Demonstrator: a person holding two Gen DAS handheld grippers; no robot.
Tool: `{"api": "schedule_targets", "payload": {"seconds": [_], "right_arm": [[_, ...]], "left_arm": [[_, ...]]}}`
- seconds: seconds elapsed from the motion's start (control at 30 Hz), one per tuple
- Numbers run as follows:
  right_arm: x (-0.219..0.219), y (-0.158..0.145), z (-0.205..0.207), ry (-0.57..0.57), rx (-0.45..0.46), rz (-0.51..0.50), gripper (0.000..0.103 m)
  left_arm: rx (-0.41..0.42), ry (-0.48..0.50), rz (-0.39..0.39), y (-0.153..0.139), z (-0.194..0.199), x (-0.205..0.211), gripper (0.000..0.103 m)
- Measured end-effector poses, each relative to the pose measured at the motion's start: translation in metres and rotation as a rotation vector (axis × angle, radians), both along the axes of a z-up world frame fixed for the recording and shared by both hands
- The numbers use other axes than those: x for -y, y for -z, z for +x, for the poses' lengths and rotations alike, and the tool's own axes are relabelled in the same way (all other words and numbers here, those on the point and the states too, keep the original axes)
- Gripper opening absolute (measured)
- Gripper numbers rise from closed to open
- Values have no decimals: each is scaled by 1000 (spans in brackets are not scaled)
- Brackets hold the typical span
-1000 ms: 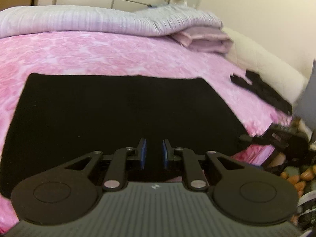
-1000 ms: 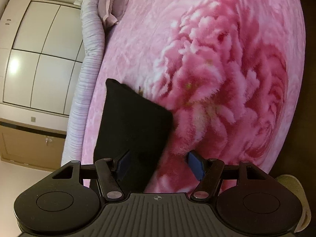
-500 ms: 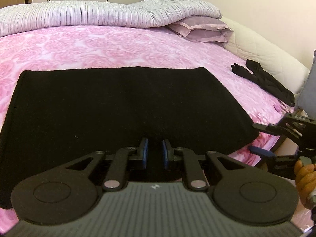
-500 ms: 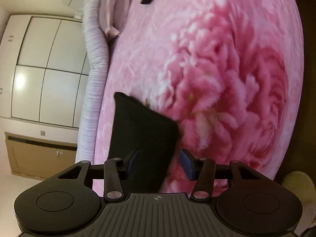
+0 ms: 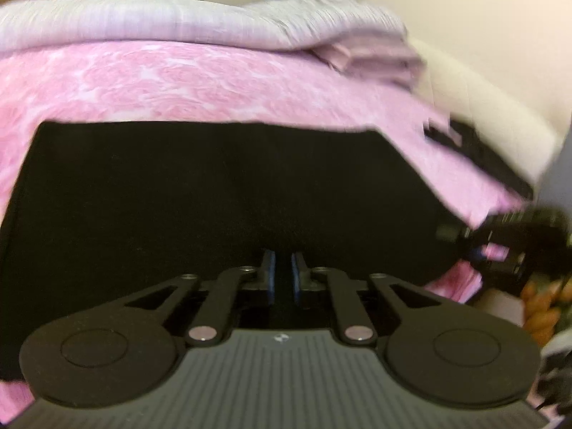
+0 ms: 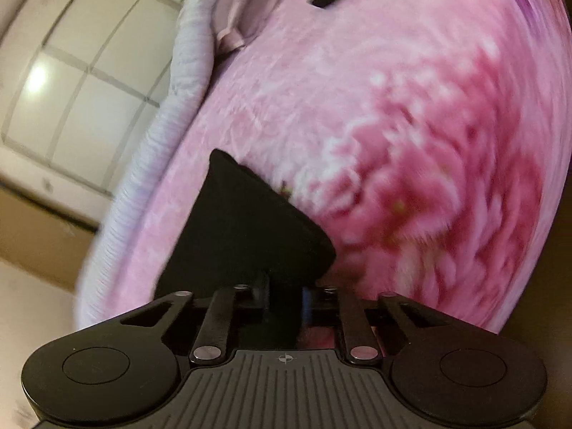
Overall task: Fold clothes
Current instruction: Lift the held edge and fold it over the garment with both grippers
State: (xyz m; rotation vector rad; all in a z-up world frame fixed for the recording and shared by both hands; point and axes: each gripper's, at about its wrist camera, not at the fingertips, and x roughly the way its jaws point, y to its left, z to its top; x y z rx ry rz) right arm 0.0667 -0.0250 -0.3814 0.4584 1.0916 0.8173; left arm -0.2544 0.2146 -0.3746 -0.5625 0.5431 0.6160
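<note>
Black cloth (image 5: 221,193) flat on bed (image 5: 178,82), neat rectangle. Left gripper (image 5: 282,275) pinches 6 o'clock edge; right gripper (image 6: 284,296) clamps 4 o'clock corner. Fold count unclear.

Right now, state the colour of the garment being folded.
Black garment, plain; clearest in the left wrist view.

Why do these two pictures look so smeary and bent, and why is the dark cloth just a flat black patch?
Left wrist view: motion blur smears the pillows and the right gripper; the black garment is too dark to show folds. Right wrist view: the pink floral blanket is streaked, and the fisheye lens bows it and the wardrobe doors, where a glare spot sits.
</note>
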Motion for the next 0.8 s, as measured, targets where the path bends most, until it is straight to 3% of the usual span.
{"api": "schedule_targets", "payload": {"seconds": [0.07, 0.13, 0.2, 0.3, 0.4, 0.5, 0.63, 0.67, 0.7, 0.77, 0.8], "right_arm": [[-15, -17, -14, -47, 147, -84, 9], [-29, -42, -44, -110, 392, -150, 9], [-43, -65, -87, -204, 669, -168, 8], [-69, -81, -151, -360, 968, -163, 8], [-88, -80, -210, -516, 1147, -127, 8], [-105, -62, -257, -685, 1243, -127, 9], [-124, -24, -296, -918, 1260, -181, 10], [-127, -14, -301, -978, 1259, -207, 13], [-131, -5, -307, -1036, 1257, -233, 22], [-129, 1, -311, -1053, 1312, -224, 38], [-128, -5, -303, -1038, 1292, -205, 41]], "left_arm": [[28, -88, 0, -7, -22, -8, 7], [48, -165, -6, -13, -50, -17, 7], [104, -235, -64, -15, -83, -30, 6], [200, -320, -166, -12, -128, -44, 6], [267, -354, -225, -8, -154, -48, 6], [315, -376, -276, -1, -171, -48, 6], [330, -393, -321, 9, -178, -45, 6], [335, -393, -329, 11, -179, -45, 6], [339, -392, -337, 12, -181, -43, 6], [346, -391, -346, 13, -181, -42, 6], [350, -390, -351, 13, -181, -41, 7]]}}
